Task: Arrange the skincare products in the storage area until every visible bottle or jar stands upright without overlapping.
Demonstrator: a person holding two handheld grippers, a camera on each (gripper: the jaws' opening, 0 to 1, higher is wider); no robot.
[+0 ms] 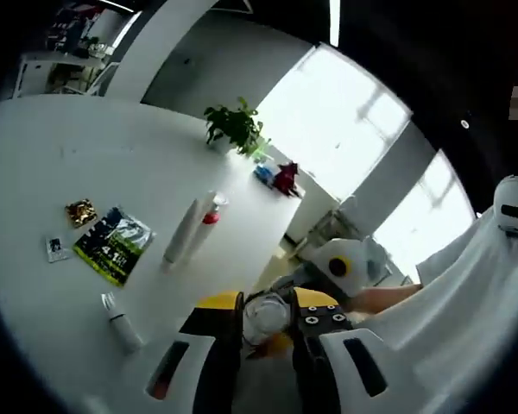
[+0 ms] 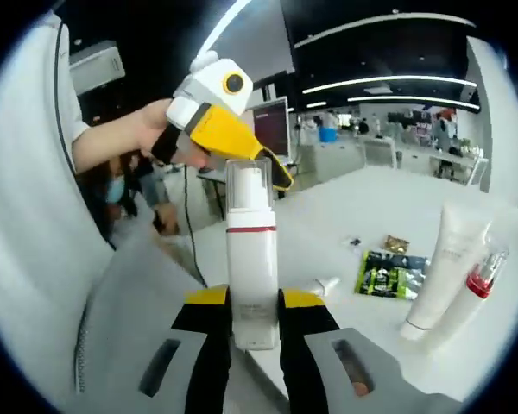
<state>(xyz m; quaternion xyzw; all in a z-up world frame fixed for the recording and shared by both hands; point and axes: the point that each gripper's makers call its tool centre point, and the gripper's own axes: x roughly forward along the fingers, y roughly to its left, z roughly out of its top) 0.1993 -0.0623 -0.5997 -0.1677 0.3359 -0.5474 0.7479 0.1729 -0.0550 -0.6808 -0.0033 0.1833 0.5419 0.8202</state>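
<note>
Left gripper view first, going left to right: a small card [image 1: 57, 248], a gold packet [image 1: 80, 211] and a green sachet [image 1: 115, 244] lie flat on the white table [image 1: 86, 147]. A small tube [image 1: 121, 321] lies on its side near the edge, then a tall white tube [image 1: 182, 229] and a red-collared bottle [image 1: 210, 217] also look to be lying down side by side, with a potted plant [image 1: 235, 127] further back. The left gripper [image 1: 266, 332] has its jaws closed around something whitish, likely the cap end of the pump bottle [image 2: 249, 250], though I can't tell for sure.

Over in the right gripper view, the right gripper [image 2: 255, 332] is clamped on the base of that pump bottle, holding it upright off the table edge, with the other gripper up at its top.

Risk-wise: two grips on one bottle means any twist between hands could pop the clear cap off or slip it. Setting it down too near the edge could tip it off. And landing it among the lying tubes could knock them rolling.
</note>
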